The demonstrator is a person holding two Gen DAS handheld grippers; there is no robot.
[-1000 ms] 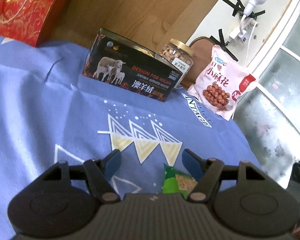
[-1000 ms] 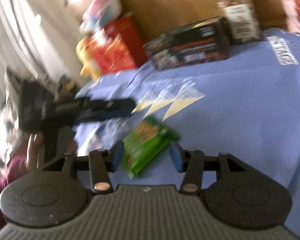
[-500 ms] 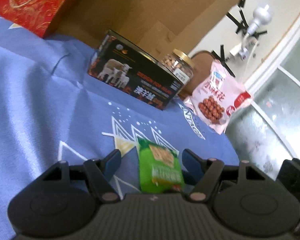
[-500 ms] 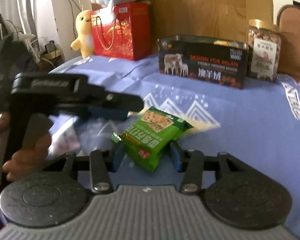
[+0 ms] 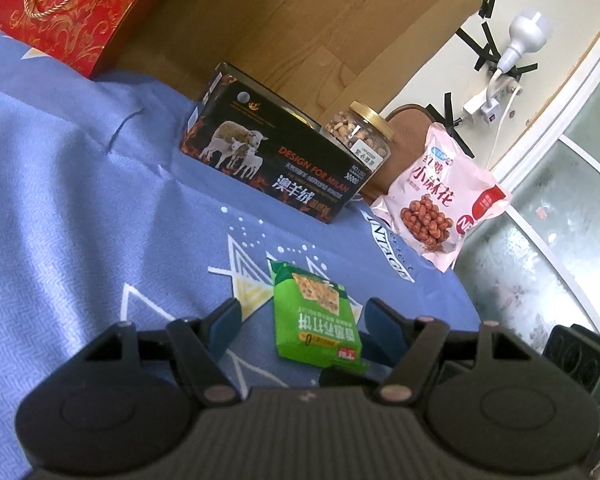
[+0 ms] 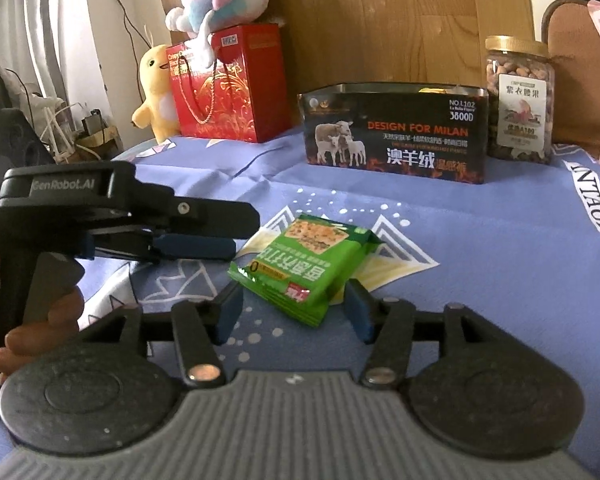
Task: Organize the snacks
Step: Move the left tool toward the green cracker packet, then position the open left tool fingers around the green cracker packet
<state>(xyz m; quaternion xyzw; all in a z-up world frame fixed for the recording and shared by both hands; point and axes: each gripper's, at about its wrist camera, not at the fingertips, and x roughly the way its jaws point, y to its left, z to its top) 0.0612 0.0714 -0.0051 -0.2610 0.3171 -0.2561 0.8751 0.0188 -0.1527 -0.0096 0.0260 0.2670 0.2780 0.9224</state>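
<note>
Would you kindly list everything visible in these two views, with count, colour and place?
green snack packet: 1, green, flat on the cloth between both grippers
black tin: 1, black, open-topped, behind the packet
nut jar: 1, clear, gold lid, right of the tin
pink snack bag: 1, pink, far right
red gift bag: 1, red, left of the tin
plush toys: 2, yellow beside the bag, pastel atop it
cloth: 1, blue, patterned
left gripper: black, open
right gripper: black, open
</note>
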